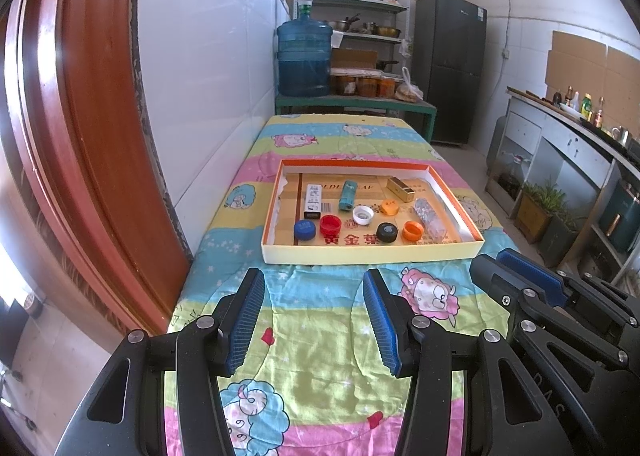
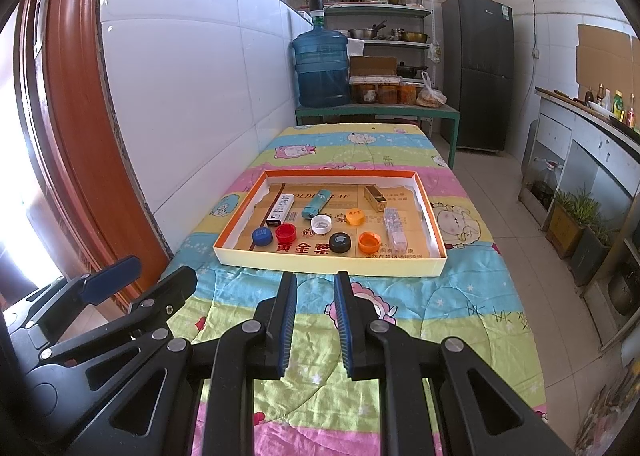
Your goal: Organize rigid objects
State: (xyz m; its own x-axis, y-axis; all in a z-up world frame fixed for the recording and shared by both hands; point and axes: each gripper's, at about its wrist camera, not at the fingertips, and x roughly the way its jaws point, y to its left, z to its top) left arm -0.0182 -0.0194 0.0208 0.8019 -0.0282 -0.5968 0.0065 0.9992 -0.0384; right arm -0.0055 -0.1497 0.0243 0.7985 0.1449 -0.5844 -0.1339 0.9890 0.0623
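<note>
A shallow cardboard box lid (image 1: 370,254) (image 2: 328,265) lies on the cartoon-print cloth. Inside lie bottle caps: blue (image 1: 304,230) (image 2: 262,236), red (image 1: 330,224) (image 2: 286,233), white (image 1: 363,214) (image 2: 321,223), black (image 1: 387,233) (image 2: 340,243) and two orange ones (image 1: 413,231) (image 2: 368,242). Behind them lie a white lighter (image 1: 313,200) (image 2: 281,209), a teal lighter (image 1: 347,195) (image 2: 316,204), a gold box (image 1: 401,189) (image 2: 375,197) and a clear patterned lighter (image 1: 430,216) (image 2: 394,233). My left gripper (image 1: 314,318) is open and empty, short of the lid. My right gripper (image 2: 316,326) is open more narrowly and empty.
The table (image 1: 320,340) runs along a white tiled wall on the left, with a brown door frame (image 1: 80,136) nearer. A blue water jug (image 1: 304,56), shelves and a fridge (image 1: 450,64) stand beyond. A counter (image 2: 580,160) lines the right side.
</note>
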